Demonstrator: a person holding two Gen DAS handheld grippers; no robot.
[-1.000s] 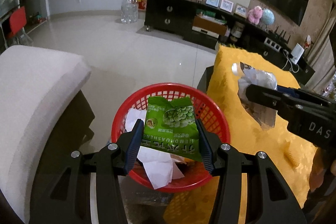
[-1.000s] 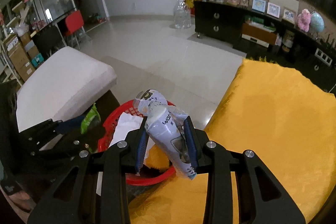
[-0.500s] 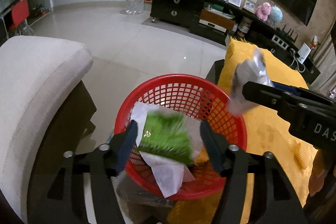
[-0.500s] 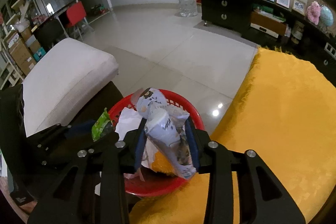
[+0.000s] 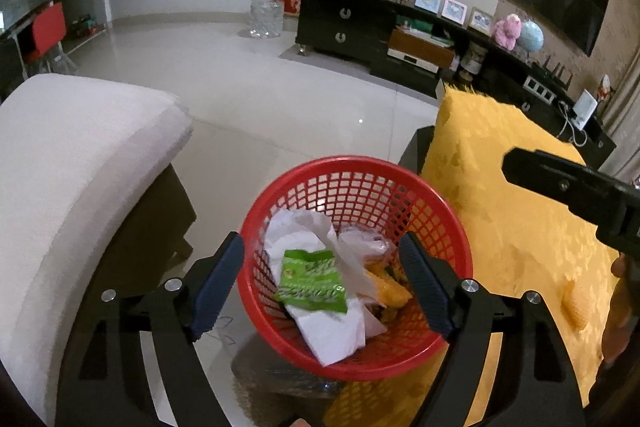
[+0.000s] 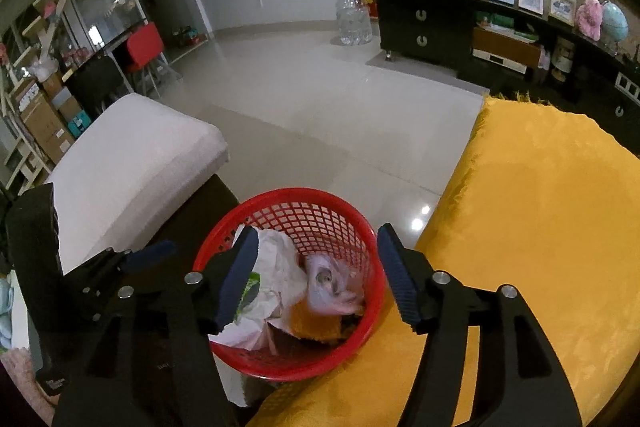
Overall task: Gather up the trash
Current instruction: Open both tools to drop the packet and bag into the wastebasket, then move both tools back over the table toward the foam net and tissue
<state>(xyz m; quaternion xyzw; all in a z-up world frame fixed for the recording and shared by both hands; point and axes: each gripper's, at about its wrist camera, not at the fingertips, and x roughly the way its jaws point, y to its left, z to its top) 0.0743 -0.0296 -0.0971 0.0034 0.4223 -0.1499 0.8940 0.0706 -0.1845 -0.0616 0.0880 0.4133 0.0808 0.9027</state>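
- Both claws, left gripper (image 5: pixel 322 291) and right gripper (image 6: pixel 316 273), have just been opening; jaws apart, nothing between them.
- Green snack packet (image 5: pixel 312 281) and silvery wrapper (image 6: pixel 330 287) lie inside the red basket (image 5: pixel 400 171).
- Yellow cloth (image 6: pixel 540 207) shows no further trash.

Dim indoor light; ceiling lamps glare off the glossy floor (image 6: pixel 416 223); fisheye bends and darkens the edges; the wrapper (image 6: pixel 332 287) is motion-blurred
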